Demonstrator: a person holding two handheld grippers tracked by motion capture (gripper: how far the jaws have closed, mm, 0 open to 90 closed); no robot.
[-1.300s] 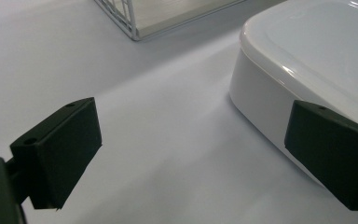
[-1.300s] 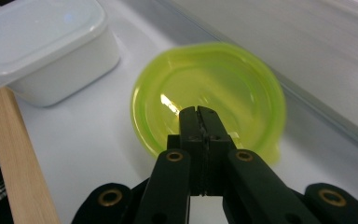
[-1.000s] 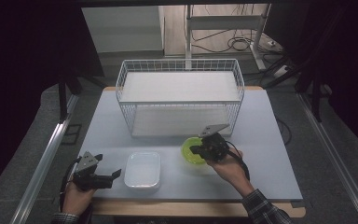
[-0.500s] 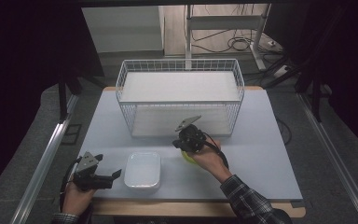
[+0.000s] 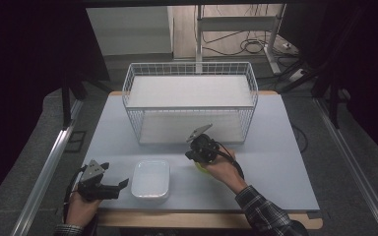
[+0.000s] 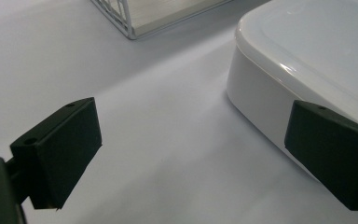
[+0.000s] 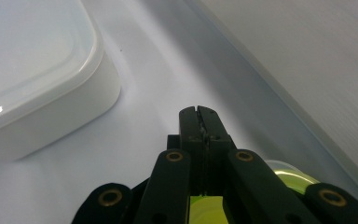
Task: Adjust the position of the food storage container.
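Note:
A yellow-green bowl (image 5: 200,167) is lifted just above the table, mostly hidden under the person's right hand. My right gripper (image 5: 192,156) is shut on its rim, a little right of the white rectangular dish (image 5: 151,179). In the right gripper view the jaws are pressed together (image 7: 199,112), with the green bowl (image 7: 206,205) showing at their base and the white dish (image 7: 32,70) at upper left. My left gripper (image 5: 120,188) rests open at the dish's left side. In the left gripper view (image 6: 191,149) its right jaw sits against the dish's wall (image 6: 261,107).
A white wire basket (image 5: 189,101) stands at the back middle of the pale table (image 5: 280,147), its corner (image 6: 121,14) visible in the left gripper view. The table's front edge lies close behind both hands. Dark floor and cables surround the table.
My right gripper has carried the green bowl to the left, from the table's middle right towards the white dish. The left gripper has stayed where it was, open.

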